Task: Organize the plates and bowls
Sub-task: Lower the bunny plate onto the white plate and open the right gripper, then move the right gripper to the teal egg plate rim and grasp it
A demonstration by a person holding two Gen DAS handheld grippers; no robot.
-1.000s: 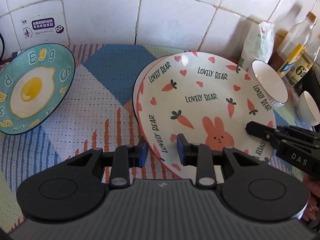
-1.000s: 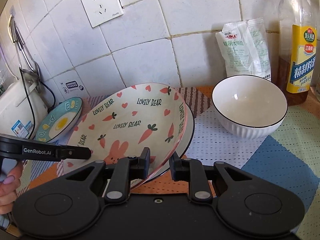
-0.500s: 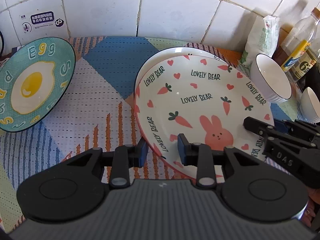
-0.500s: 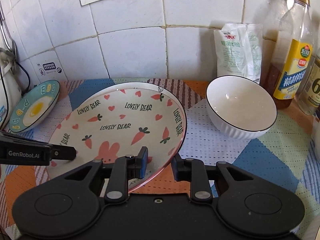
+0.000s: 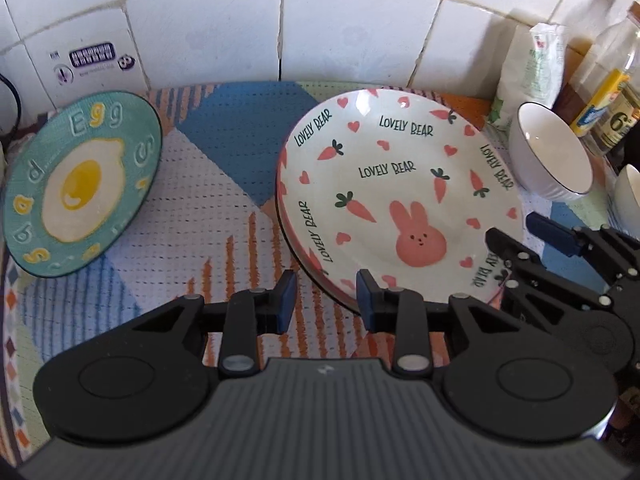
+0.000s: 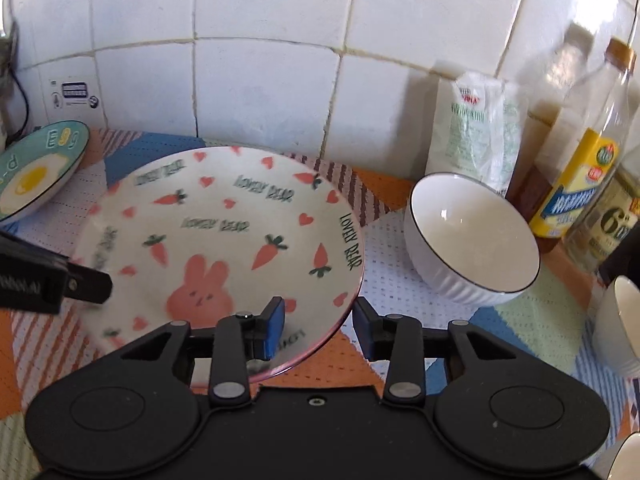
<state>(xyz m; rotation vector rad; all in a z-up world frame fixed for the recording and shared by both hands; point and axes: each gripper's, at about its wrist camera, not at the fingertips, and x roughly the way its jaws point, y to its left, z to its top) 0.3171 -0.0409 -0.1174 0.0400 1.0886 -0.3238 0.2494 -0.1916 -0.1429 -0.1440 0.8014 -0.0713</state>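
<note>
A cream "Lovely Bear" plate [image 5: 400, 184] with a pink rabbit and carrots lies flat on top of another plate on the patterned mat; it also shows in the right wrist view [image 6: 224, 240]. My left gripper [image 5: 326, 300] is open at the stack's near left rim, holding nothing. My right gripper [image 6: 318, 328] is open with the plate's near right rim between its jaws, apart from the pads; it shows in the left wrist view [image 5: 516, 236]. A teal egg plate [image 5: 80, 184] lies at the left. A white ribbed bowl [image 6: 472, 240] stands right of the stack.
A second white bowl [image 6: 620, 320] sits at the far right. A white packet [image 6: 472, 136] and oil bottles [image 6: 580, 184] stand against the tiled wall [image 6: 260, 80] behind the bowls. The mat [image 5: 224, 248] shows between the egg plate and the stack.
The rabbit plate has come down from tilted to flat on the plate beneath. Both grippers have opened wider and released its rim.
</note>
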